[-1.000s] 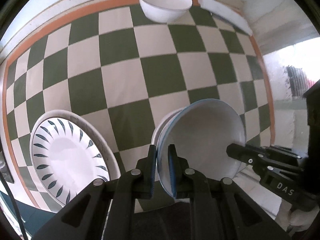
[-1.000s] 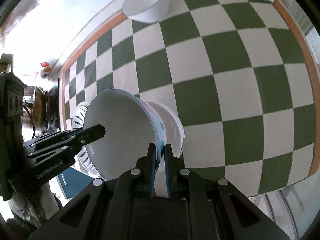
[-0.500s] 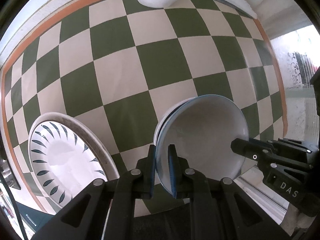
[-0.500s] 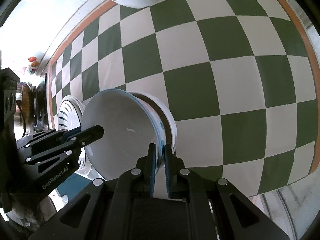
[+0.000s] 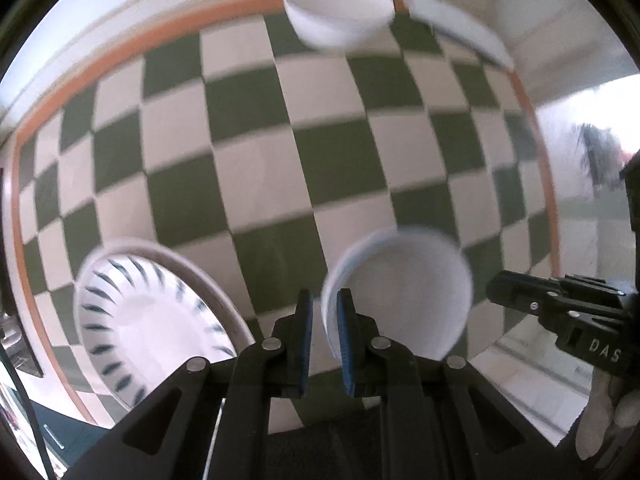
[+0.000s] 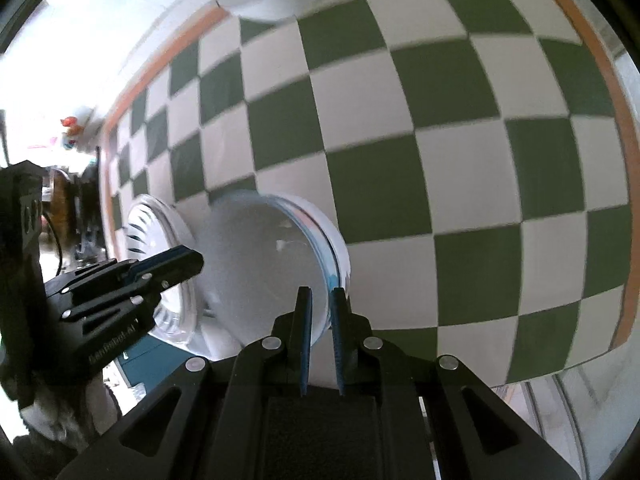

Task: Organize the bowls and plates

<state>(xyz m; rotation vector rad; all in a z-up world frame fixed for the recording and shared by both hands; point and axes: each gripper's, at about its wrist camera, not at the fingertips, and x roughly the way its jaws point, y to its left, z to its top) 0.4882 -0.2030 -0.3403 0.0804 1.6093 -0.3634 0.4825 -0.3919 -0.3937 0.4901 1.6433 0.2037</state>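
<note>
Both grippers have let go since the earlier frames. The left gripper [image 5: 322,300] has just been opening: its pads stand a little apart, with the bowl [image 5: 400,292] rim showing in the gap but not pinched. The right gripper [image 6: 320,294] has a narrow gap too, and isn't clamped on anything.

The bowl is white with a blue rim. It's no longer tilted up between the two grippers and now sits nested in a second white bowl [image 6: 340,248] on the near part of the table [image 5: 260,168].

The table has a green and cream check with an orange border [image 5: 120,56]. Left of the bowls is a plate with dark leaf marks [image 5: 152,320], on top of a larger plate [image 5: 208,280]. Another white bowl [image 5: 340,12] sits at the far edge, well apart, with a flat white thing [image 5: 460,24] beside it. Both frames are motion-blurred.

Left view only: the right gripper's tip is just off the bowl's right side, with tile showing between them, and there's bright glare past the right edge.

Right view only: the lower bowl's rim shows around the upper one. The left gripper's tip is at the bowl's left edge, over the plates, and there's washed-out room clutter beyond the table on the left.
</note>
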